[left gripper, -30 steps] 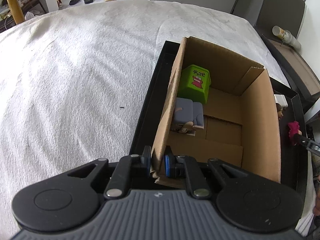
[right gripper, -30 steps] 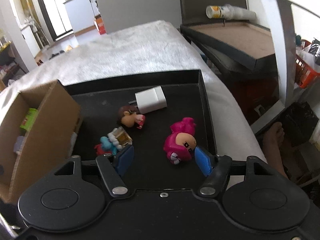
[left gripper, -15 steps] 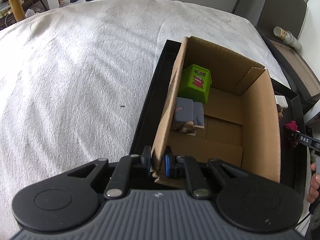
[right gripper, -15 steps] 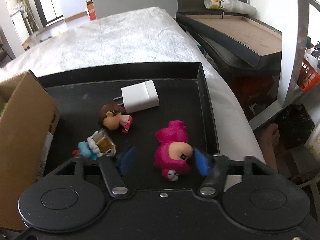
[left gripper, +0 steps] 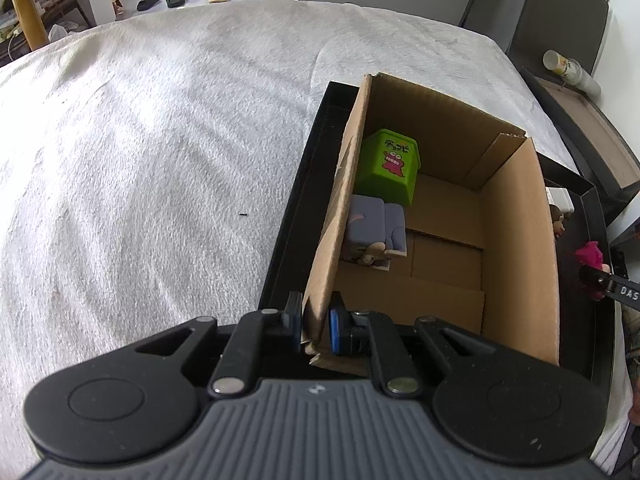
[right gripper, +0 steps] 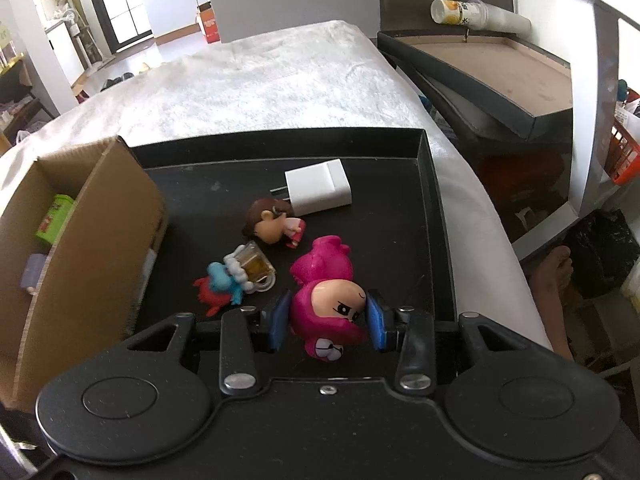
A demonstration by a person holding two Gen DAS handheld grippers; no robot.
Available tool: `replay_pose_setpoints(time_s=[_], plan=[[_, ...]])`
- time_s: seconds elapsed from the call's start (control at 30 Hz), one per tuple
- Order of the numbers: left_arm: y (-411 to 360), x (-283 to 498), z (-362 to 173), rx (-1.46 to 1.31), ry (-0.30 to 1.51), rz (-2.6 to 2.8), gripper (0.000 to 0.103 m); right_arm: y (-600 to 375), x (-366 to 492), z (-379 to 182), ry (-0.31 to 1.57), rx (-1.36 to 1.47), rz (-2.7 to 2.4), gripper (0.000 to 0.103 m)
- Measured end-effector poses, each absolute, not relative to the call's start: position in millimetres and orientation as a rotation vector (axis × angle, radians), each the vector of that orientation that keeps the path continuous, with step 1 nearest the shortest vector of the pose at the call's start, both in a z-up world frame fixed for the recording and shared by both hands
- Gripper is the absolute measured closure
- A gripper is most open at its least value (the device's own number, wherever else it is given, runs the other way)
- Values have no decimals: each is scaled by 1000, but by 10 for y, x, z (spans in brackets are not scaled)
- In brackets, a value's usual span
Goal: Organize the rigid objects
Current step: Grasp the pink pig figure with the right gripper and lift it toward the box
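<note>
My left gripper (left gripper: 314, 320) is shut on the near left wall of the cardboard box (left gripper: 516, 240), which stands in the black tray (left gripper: 288, 216). In the box lie a green toy box (left gripper: 390, 170) and a grey figure (left gripper: 374, 232). My right gripper (right gripper: 326, 316) is closed around the head of the pink figure (right gripper: 324, 276) on the tray (right gripper: 400, 240), both pads touching it. The pink figure (left gripper: 590, 254) also shows in the left wrist view, with the right gripper's finger at it.
On the tray lie a white charger (right gripper: 320, 190), a brown-haired doll (right gripper: 272, 224) and a small blue and red figure with a beer mug (right gripper: 240, 276). The cardboard box (right gripper: 92, 248) stands left. A white blanket (left gripper: 160, 160) lies under all. A dark shelf (right gripper: 500, 80) stands right.
My right gripper has moved forward around the pink figure and closed from wide open onto its head. My left gripper still holds the box wall unmoved.
</note>
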State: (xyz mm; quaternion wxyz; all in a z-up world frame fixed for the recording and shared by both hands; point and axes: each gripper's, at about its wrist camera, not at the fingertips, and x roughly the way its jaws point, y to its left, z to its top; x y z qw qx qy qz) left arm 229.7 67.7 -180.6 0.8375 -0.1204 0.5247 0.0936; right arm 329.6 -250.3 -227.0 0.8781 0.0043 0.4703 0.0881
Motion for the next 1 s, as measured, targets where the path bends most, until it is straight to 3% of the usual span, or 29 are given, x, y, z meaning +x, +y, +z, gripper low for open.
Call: replay_pose_setpoints(time_s=[1.0], plan=[[630, 2135, -1771, -157, 1075, 127, 95, -2121, 3098, -1608, 877, 44, 313, 63]])
